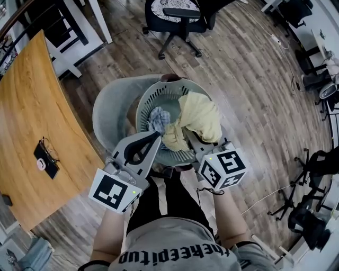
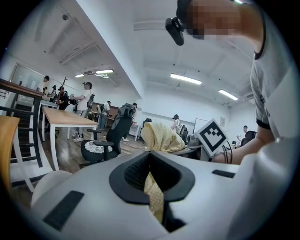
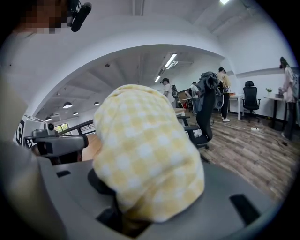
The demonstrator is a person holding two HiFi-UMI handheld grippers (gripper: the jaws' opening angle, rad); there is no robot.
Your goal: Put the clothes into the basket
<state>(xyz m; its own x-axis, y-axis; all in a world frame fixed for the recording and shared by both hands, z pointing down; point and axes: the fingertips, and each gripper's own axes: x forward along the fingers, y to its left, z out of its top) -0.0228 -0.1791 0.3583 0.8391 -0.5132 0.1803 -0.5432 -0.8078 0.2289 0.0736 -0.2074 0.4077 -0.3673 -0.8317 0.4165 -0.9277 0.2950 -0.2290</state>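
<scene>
A yellow checked garment (image 1: 200, 114) hangs bunched over the near rim of the grey slatted basket (image 1: 153, 92). My right gripper (image 1: 189, 138) is shut on the garment's lower part. In the right gripper view the garment (image 3: 145, 159) is heaped over the jaws and hides them. My left gripper (image 1: 157, 136) is shut on a narrow fold of the same garment (image 2: 153, 192), just left of the right gripper. A blue and white cloth (image 1: 158, 119) lies inside the basket.
The basket sits on a pale grey shell chair (image 1: 111, 108). A wooden table (image 1: 26, 106) stands at the left with glasses on a black object (image 1: 45, 157). A black office chair (image 1: 180, 16) stands beyond the basket. Cables and stands lie at the right.
</scene>
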